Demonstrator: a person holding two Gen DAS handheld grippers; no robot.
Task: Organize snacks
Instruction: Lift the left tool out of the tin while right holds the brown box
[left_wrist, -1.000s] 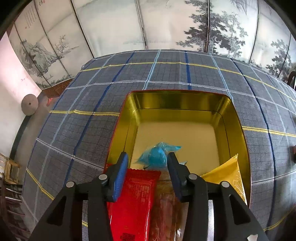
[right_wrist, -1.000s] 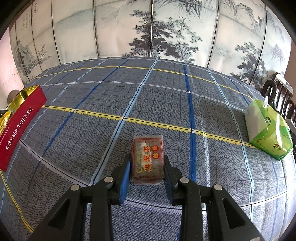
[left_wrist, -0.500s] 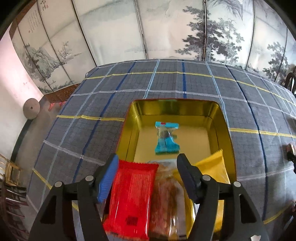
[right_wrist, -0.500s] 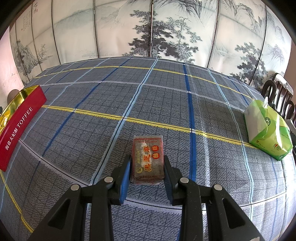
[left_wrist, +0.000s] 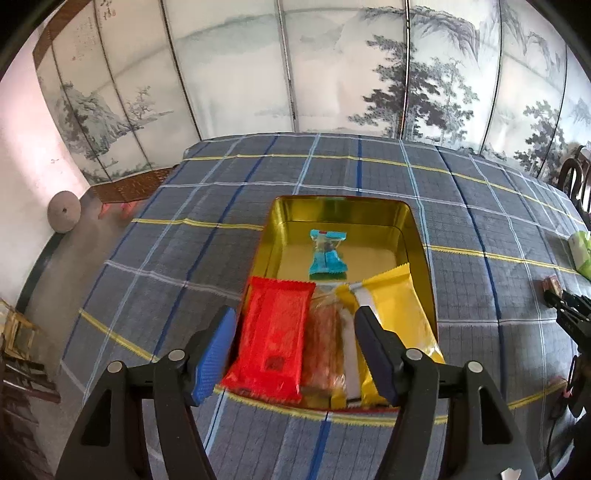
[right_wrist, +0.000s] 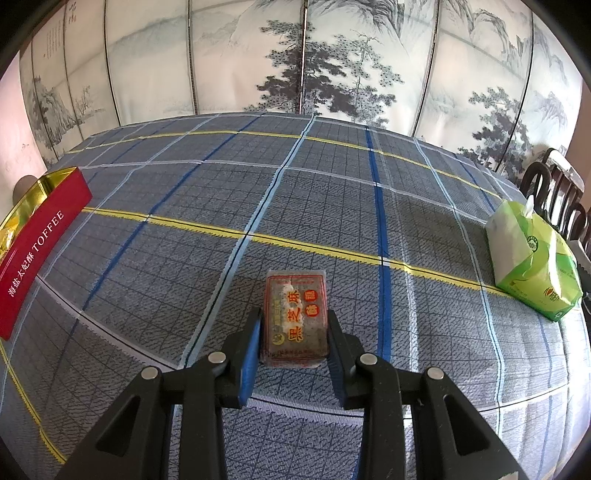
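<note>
Progress of the snack sorting. The gold-lined tin (left_wrist: 415, 236), red on the outside, stood open on the checked cloth of the worktop (left_wrist: 207, 236) and already held four snacks: a blue-wrapped sweet (left_wrist: 327, 254) lying alone toward the far end, and, side by side at the near end, a red packet (left_wrist: 273, 332), a clear packet of brown biscuits (left_wrist: 325, 339) and a yellow packet (left_wrist: 395, 302). The left hand-held gripper (left_wrist: 295, 350) hung above the near end of the tin with its jaws opening and nothing caught between them. The right hand-held gripper (right_wrist: 293, 339) was pressed onto a small brown sesame-cake packet (right_wrist: 295, 317), which sat well apart from the tin, out on the cloth. A green tissue pack (right_wrist: 535, 266) lay near the far right edge and looked to be no part of the job. By this showing the work was nearly finished: one visible snack remained to be carried to the tin and set down, with free room left in its middle
</note>
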